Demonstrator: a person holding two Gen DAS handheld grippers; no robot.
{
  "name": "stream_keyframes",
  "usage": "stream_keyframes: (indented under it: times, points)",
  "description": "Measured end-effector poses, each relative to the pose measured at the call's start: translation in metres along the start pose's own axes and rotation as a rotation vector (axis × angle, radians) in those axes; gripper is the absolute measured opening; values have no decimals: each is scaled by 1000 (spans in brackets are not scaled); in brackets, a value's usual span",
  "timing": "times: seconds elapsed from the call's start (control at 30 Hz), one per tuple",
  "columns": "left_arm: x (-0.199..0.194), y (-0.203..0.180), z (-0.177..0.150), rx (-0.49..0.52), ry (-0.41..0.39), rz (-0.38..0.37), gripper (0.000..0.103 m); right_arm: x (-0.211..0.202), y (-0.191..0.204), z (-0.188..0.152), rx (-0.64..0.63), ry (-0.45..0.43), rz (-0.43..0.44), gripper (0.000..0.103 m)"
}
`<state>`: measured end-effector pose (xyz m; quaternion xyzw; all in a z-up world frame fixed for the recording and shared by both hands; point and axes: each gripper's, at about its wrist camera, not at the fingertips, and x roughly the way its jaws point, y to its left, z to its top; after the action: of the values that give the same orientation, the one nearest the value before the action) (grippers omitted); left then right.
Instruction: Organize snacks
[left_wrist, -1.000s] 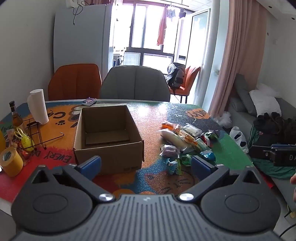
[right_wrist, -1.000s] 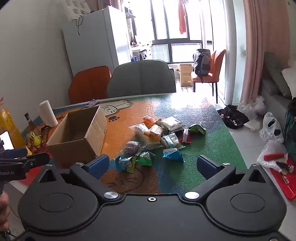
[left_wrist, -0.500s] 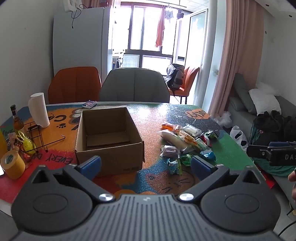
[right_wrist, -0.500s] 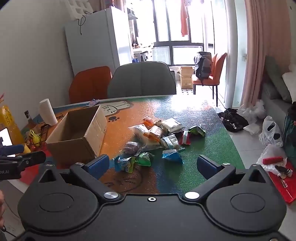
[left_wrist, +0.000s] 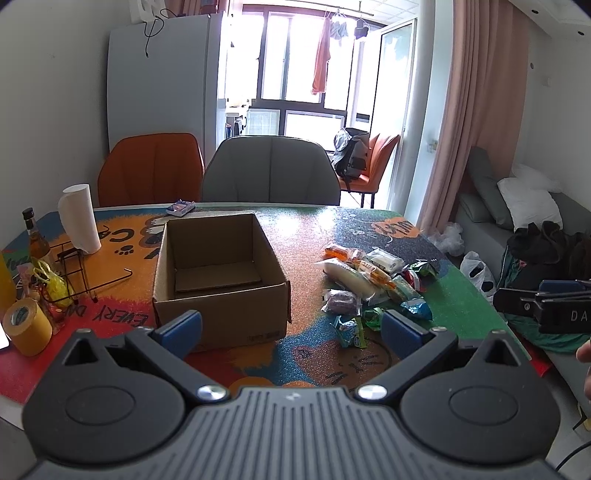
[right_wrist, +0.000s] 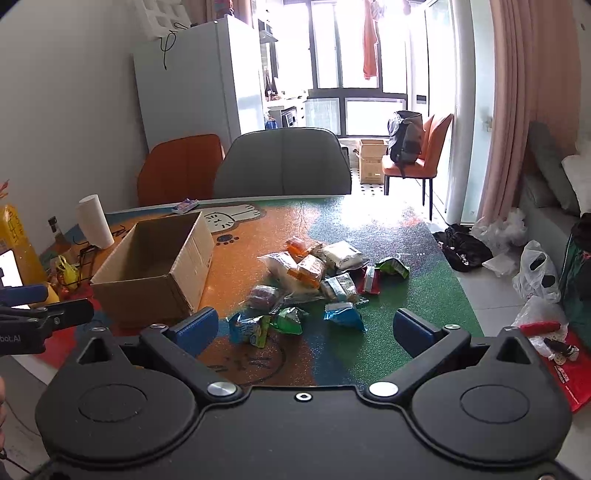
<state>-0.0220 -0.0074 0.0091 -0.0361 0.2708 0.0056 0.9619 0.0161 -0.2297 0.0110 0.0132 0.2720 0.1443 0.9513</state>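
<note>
On the table mat (left_wrist: 110, 314), the word "EVERY" is printed in dark letters, seen upside down, with a cut-off "DA" beside it. "DA" is read in white on the right gripper (left_wrist: 550, 306), and "bot.AI" on the left gripper (right_wrist: 40, 314). Print on the snack packets (right_wrist: 314, 273) is too small to be read.

Snacks (left_wrist: 373, 280) right of box (left_wrist: 221, 273)

Black left gripper (left_wrist: 290, 328), ribbed grey housing, blue-padded jaws, silver screws (right gripper (right_wrist: 306, 326) smooth black)
</note>
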Motion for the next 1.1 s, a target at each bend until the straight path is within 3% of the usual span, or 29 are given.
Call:
stream_keyframes:
  times: [1.1]
  points:
    - [1, 0, -1, 8, 3, -7, 103, 4, -1, -2, 2, 8, -2, 103]
